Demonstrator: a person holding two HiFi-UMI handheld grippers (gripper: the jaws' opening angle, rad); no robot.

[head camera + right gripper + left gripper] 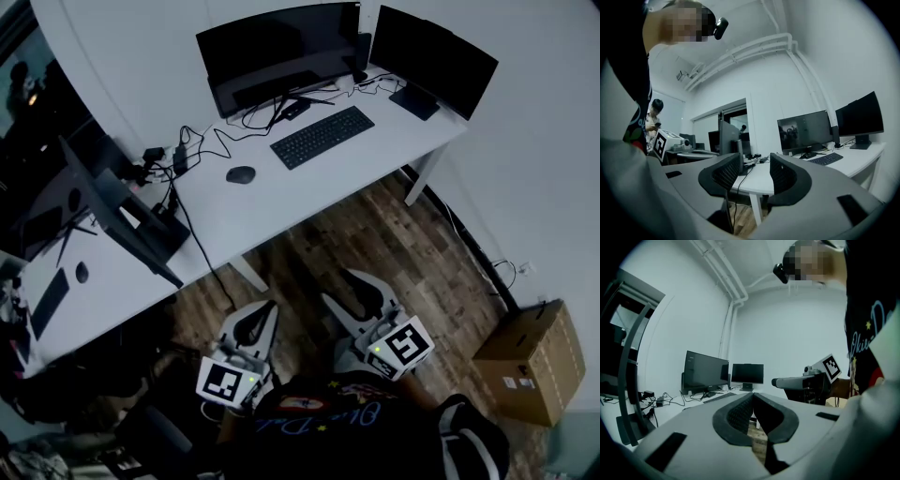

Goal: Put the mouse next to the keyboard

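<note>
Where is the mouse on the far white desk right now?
In the head view, the mouse lies on the white desk, left of the keyboard and apart from it, just below the tangle of cables.

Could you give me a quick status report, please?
Left gripper shut, empty; right gripper open, empty. Mouse on desk, apart from keyboard, untouched. Cables behind it, nothing blocking.

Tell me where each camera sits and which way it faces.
Head view: on the head, steeply down at desk, keyboard, mouse; left gripper, right gripper show.
Left gripper view: on that gripper, level toward monitors; its shut jaws, right gripper.
Right gripper view: on that gripper, level toward desk; its open, empty jaws.
Shared: all see the monitors.
</note>
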